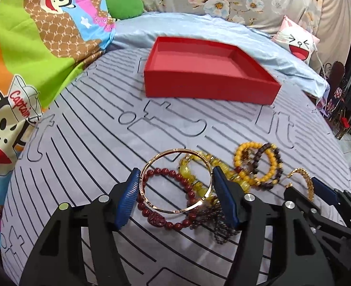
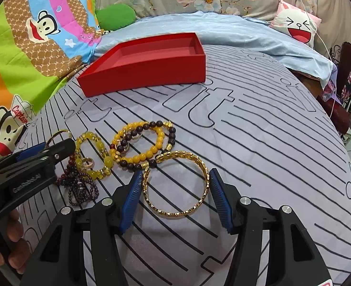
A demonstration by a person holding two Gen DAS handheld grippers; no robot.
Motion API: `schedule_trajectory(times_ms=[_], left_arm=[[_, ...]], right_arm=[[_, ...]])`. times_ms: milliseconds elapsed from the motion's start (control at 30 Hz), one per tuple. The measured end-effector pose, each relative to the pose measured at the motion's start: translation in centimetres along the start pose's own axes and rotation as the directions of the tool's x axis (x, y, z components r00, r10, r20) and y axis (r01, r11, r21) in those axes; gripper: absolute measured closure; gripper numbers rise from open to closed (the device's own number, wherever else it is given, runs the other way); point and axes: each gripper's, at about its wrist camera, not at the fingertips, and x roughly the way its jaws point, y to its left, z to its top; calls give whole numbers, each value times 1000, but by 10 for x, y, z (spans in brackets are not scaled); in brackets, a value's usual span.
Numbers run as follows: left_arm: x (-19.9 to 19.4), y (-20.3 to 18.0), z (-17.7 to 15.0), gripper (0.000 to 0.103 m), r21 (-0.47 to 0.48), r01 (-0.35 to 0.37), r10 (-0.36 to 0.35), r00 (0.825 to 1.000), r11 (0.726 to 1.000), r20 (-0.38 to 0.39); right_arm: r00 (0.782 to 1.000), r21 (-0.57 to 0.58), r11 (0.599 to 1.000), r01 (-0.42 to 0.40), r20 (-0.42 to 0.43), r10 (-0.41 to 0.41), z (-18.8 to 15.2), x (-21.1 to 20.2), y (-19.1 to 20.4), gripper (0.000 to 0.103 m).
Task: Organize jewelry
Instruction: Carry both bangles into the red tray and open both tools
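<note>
My left gripper (image 1: 175,178) is shut on a thin rose-gold bangle (image 1: 173,153), gripped across its width and held slightly above the bed. Below it lie a dark red bead bracelet (image 1: 187,187), a yellow stone bracelet (image 1: 192,174) and a dark bead strand (image 1: 220,228). An orange and a brown bead bracelet (image 1: 259,164) lie to the right. My right gripper (image 2: 174,178) is shut on a textured gold cuff bangle (image 2: 175,211), its pads (image 2: 132,195) against both sides. An empty red box (image 1: 208,76) stands farther back, also in the right wrist view (image 2: 146,64).
The jewelry lies on a grey striped bedsheet (image 2: 259,143). A light blue blanket (image 1: 247,38) lies behind the box, a colourful cartoon quilt (image 1: 20,59) to the left. A laughing-face pillow (image 2: 297,26) sits at the back right. The bed's edge drops off at the right.
</note>
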Motion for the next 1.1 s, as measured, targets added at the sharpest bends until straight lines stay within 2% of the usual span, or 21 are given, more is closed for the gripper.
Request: schedule_trajectory(times_ms=[167, 300, 467, 567, 700, 867, 1100], left_arm=[[-14, -3, 16, 44, 3, 12, -12, 999, 1000, 30], [-19, -7, 41, 44, 19, 18, -19, 998, 1000, 56], [-10, -9, 83, 44, 43, 30, -34, 997, 999, 76], [2, -10, 117, 44, 64, 25, -31, 995, 998, 95], [29, -11, 163, 44, 86, 23, -31, 994, 996, 100], [78, -14, 213, 44, 121, 19, -29, 996, 992, 81], [144, -23, 252, 44, 151, -3, -2, 999, 988, 33]], right_arm=[[999, 1, 1000, -16, 33, 15, 14, -11, -1, 48], [997, -11, 999, -39, 68, 39, 37, -17, 0, 48], [989, -59, 996, -61, 132, 68, 89, -15, 4, 48], [985, -59, 994, -87, 142, 94, 129, -4, 2, 48], [983, -39, 992, -118, 138, 123, 184, 23, -2, 48], [986, -71, 992, -106, 124, 114, 242, 67, 1, 48], [993, -55, 992, -110, 46, 112, 293, 134, 1, 48]])
